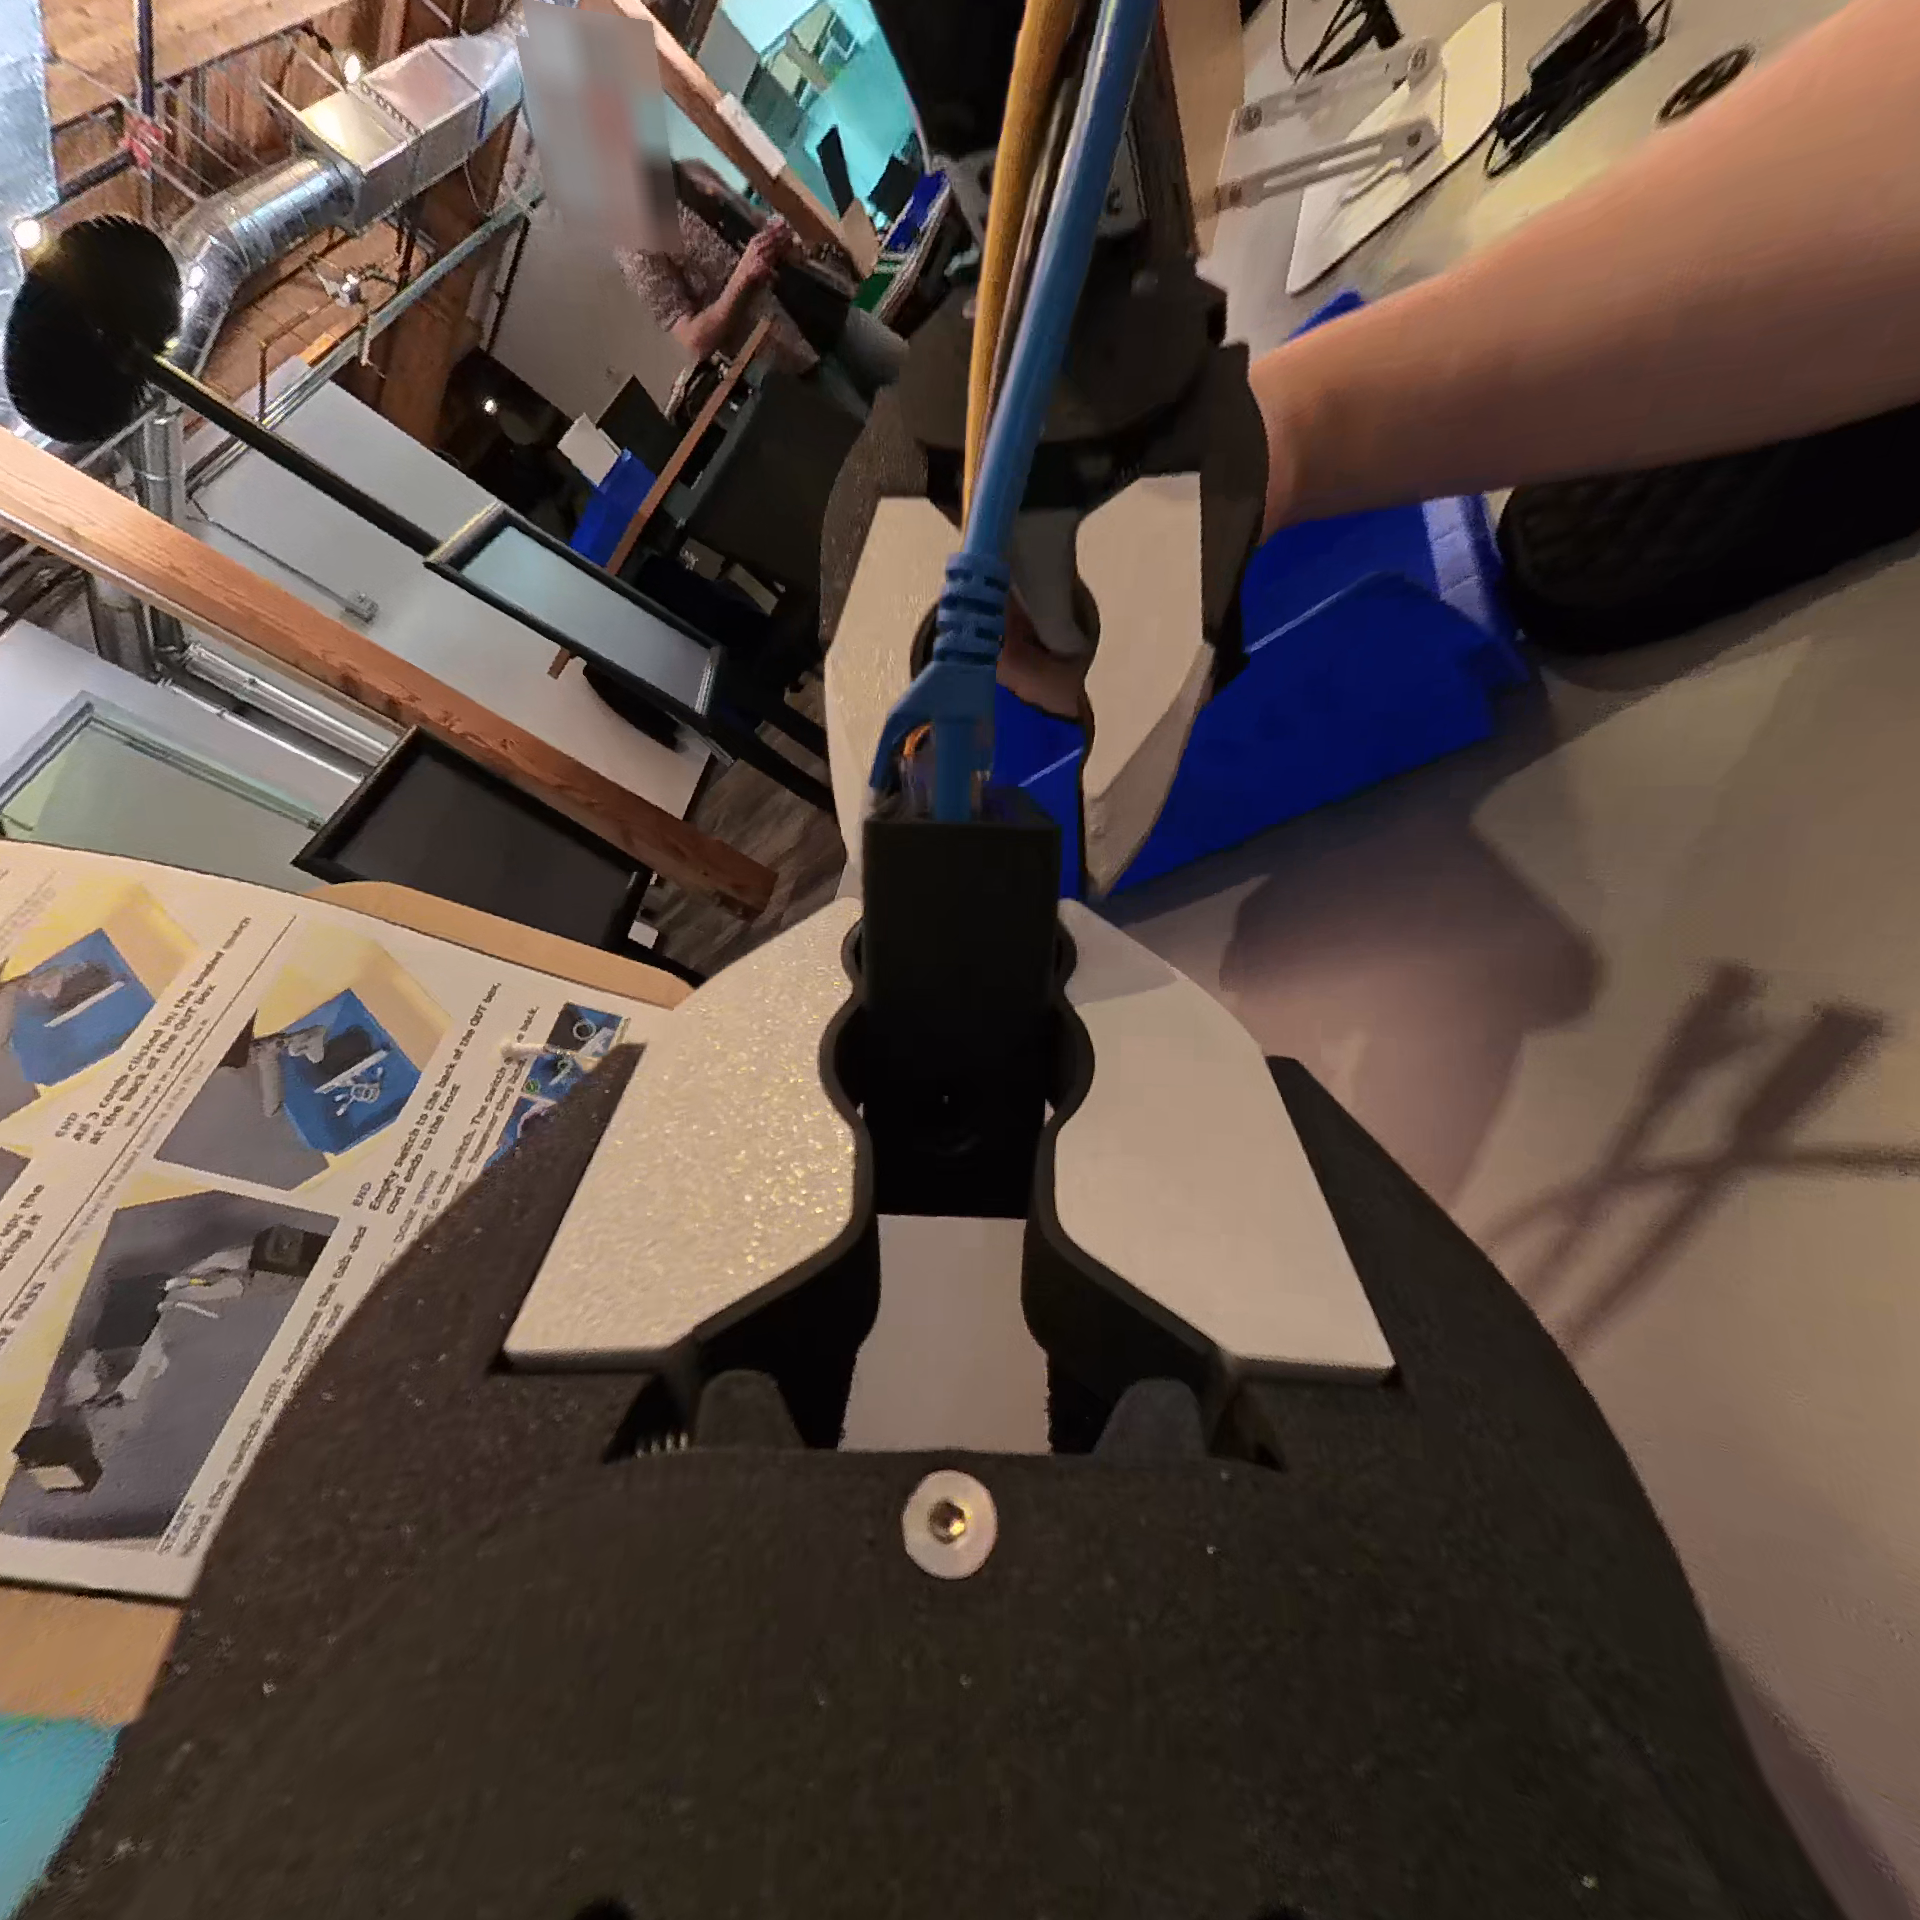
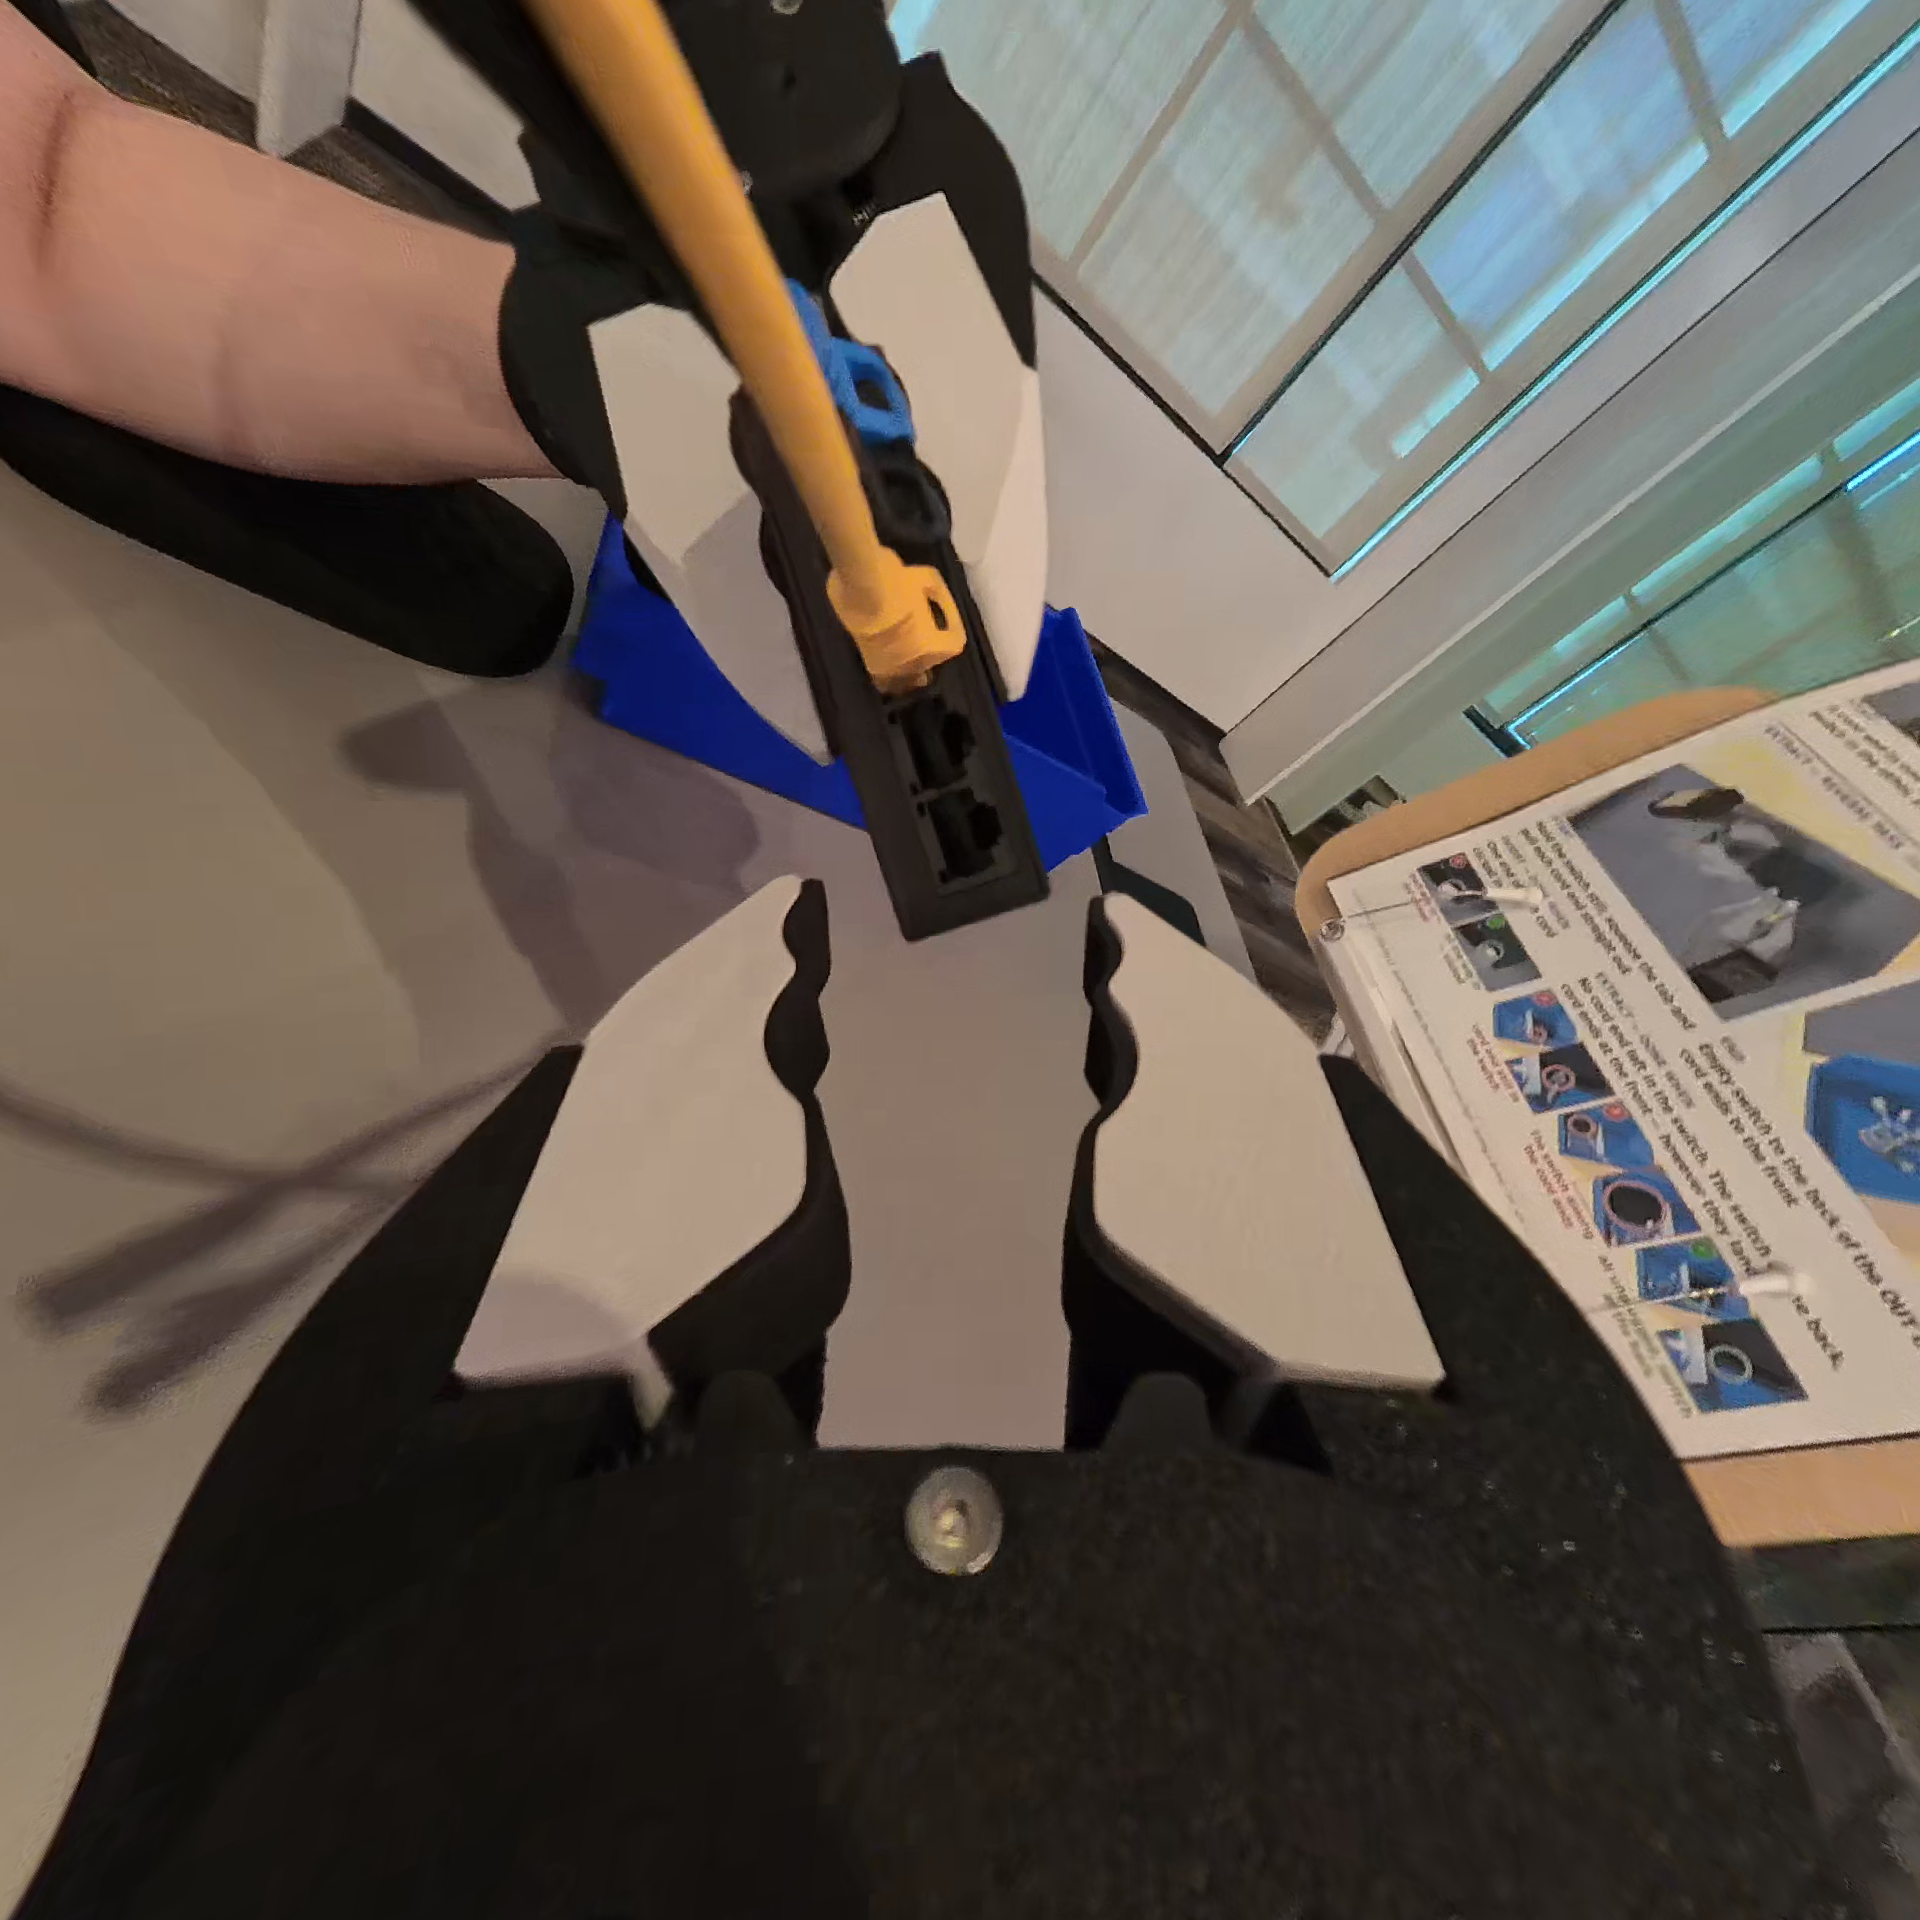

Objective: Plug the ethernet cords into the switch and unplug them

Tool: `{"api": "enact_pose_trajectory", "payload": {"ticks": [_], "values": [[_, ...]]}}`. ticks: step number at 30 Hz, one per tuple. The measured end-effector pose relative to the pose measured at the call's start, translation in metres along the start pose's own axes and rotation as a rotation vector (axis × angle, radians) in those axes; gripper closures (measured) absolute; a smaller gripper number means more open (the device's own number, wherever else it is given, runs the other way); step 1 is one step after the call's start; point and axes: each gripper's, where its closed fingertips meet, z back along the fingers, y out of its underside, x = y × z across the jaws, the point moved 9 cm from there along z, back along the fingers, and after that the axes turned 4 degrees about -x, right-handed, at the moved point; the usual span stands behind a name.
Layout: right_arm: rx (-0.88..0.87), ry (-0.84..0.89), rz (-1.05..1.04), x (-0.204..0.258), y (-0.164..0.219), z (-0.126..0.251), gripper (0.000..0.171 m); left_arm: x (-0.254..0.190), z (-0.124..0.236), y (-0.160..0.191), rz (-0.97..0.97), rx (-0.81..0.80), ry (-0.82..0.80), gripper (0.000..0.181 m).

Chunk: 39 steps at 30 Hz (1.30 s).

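Left hand-held gripper [image 1: 958,997] clamped on black rectangular plastic switch [image 1: 961,914]; blue, black, yellow cords plugged; right hand-held gripper [image 2: 956,935] fingers apart.

Switch [image 2: 961,810] – matt black plastic; table [image 2: 260,883] – smooth grey.

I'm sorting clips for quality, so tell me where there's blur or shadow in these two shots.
Left wrist view: the switch in the left tongs is sharp; crossed cable shadows streak the table, edges bowed by the wide lens. Right wrist view: soft motion blur on the yellow cord; smeared shadows at left.
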Motion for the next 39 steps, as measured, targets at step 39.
{"api": "enact_pose_trajectory", "payload": {"ticks": [39], "values": [[0.104, -0.041, 0.051, 0.006, -0.021, 0.0, 0.145, -0.005, -0.004, 0.0, 0.062, -0.039, 0.03, 0.152]]}}
